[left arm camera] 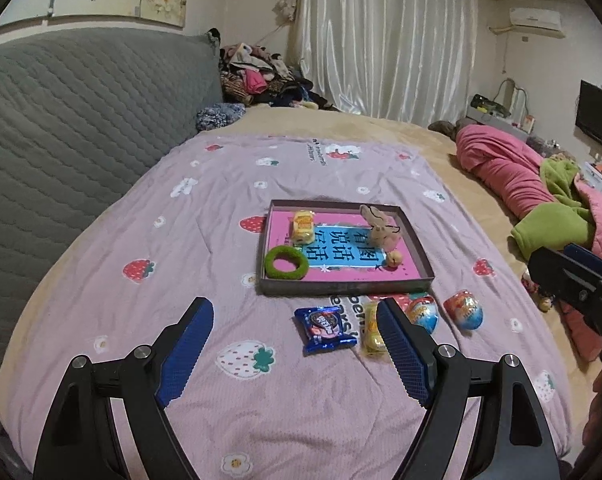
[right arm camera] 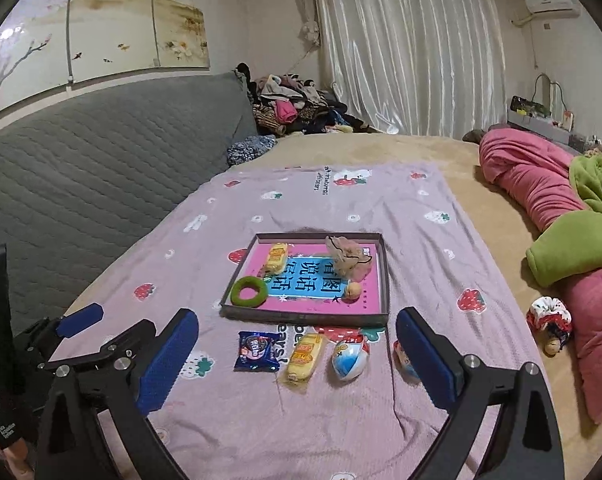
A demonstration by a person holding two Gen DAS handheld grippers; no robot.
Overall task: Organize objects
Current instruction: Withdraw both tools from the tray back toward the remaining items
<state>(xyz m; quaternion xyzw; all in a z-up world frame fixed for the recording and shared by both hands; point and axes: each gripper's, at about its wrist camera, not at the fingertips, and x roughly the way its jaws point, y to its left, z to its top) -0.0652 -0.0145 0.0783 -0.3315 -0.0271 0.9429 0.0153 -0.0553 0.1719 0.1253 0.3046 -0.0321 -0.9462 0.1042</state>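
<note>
white curtains [left arm camera: 385,40], grey quilted headboard [left arm camera: 81,112]

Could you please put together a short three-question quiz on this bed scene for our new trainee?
1. True or false: the green ring lies inside the shallow box.
2. How many items lie on the blanket in front of the box?
A. two
B. four
C. six
3. What are the jaws of the left gripper and right gripper holding?

Key
1. True; it sits in the box's near left corner.
2. B: the blue cookie packet, the yellow snack pack and two egg-shaped toys.
3. Nothing; both sets of jaws stand open.
</note>
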